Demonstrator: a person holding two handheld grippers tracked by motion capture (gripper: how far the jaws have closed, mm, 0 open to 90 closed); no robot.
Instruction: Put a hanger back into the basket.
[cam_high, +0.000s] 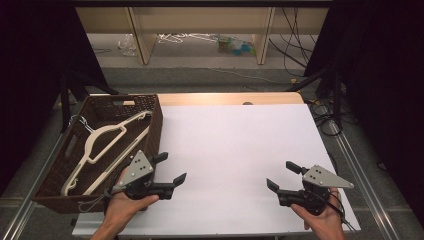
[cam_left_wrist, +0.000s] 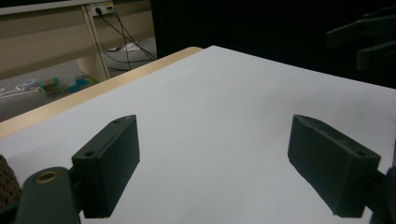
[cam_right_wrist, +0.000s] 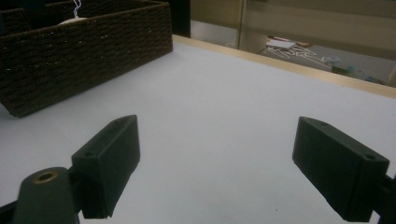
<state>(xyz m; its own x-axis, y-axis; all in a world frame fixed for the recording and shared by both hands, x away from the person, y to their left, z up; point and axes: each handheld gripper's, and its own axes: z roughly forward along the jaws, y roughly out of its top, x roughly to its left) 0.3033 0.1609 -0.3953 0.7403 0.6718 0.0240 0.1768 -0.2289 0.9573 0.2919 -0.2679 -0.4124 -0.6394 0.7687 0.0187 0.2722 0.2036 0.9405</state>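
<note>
I find the left gripper (cam_high: 172, 169) just beside the near right corner of the brown wicker basket (cam_high: 150, 107), jaws spread wide with nothing between them. The right gripper (cam_high: 283, 176) sits over the white table sheet (cam_high: 235, 150) near its front right, jaws equally wide and empty. Cream plastic hangers (cam_high: 107, 145) lie inside the basket, apart from both grippers.

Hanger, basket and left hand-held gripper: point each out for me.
Hanger (cam_high: 102, 134), high view, on its shoulder.
Basket (cam_high: 155, 127), high view, on its right wall.
Left hand-held gripper (cam_high: 170, 168), high view, midway between its open jaws.
</note>
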